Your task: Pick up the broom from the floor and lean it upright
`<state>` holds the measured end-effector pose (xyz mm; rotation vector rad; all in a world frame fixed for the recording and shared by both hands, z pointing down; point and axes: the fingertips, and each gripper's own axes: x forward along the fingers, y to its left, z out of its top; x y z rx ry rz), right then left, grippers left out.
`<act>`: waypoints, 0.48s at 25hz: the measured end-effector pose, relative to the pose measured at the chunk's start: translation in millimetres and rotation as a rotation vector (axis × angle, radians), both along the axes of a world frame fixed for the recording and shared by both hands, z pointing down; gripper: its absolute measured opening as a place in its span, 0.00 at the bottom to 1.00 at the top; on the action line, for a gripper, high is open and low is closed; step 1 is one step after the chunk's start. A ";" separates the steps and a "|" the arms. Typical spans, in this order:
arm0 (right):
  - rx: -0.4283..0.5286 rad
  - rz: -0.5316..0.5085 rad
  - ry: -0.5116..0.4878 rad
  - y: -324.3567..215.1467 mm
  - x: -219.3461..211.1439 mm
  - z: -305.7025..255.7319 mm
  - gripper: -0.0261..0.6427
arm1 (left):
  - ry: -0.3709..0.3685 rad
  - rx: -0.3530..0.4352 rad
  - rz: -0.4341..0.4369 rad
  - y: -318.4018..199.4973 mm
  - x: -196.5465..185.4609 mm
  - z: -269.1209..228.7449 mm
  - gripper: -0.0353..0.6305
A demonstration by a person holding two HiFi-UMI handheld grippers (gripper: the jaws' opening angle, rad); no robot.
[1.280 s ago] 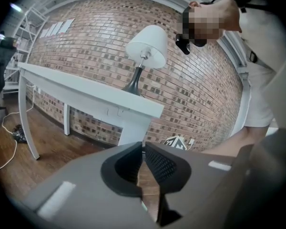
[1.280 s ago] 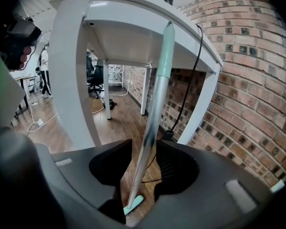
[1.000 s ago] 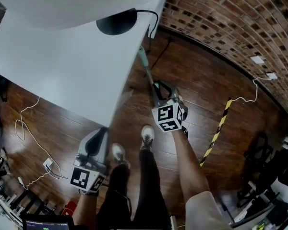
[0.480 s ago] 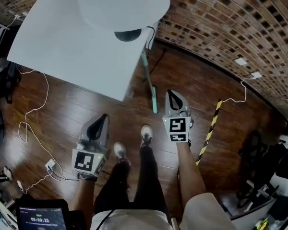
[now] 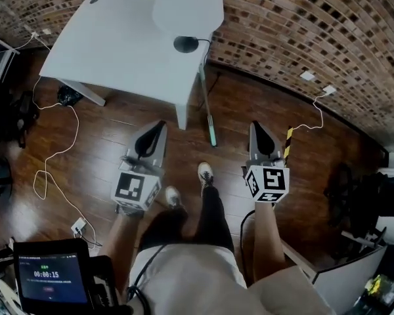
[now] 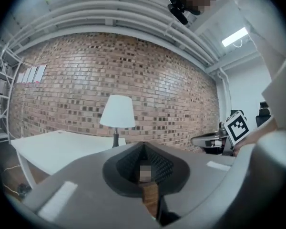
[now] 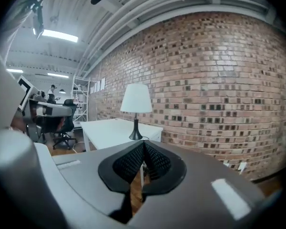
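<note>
- Leaning at the right edge of the table [image 5: 118,51], close to its near right corner, the broom [image 5: 207,113] shows as a thin shaft with a teal end toward the person's feet. Neither tool touches it.
- The left gripper [image 5: 159,125] has its jaws pressed together with nothing between them. It hangs in the air above the floor [image 5: 105,153], in front of the person and off the table's near edge.
- The right gripper [image 5: 257,126] is likewise closed and empty, to the right of the broom and apart from it.
- Judging from this, the pick-up and the leaning look done. At most, what is left is to see that the broom does not slide off the table edge.
- The head view looks almost straight down the shaft, so which end is up and where exactly it rests on the edge are hard to make out.
- No bristle head can be made out. The far end of the shaft runs up beside the table edge near the lamp [image 5: 187,8] and is lost there.
- Both gripper views look level across the table to the brick wall [image 5: 315,31], and neither shows the broom clearly.
</note>
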<state>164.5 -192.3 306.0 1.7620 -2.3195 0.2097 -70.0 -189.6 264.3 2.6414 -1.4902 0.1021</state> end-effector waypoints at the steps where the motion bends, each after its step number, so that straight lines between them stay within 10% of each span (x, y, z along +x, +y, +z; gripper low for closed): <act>1: 0.016 0.019 -0.008 15.2 4.4 -11.7 0.06 | 0.000 0.008 0.013 9.5 -0.3 -8.6 0.06; 12: 0.090 0.126 -0.158 144.5 26.1 -105.3 0.06 | -0.045 0.062 0.054 89.7 -1.6 -62.5 0.06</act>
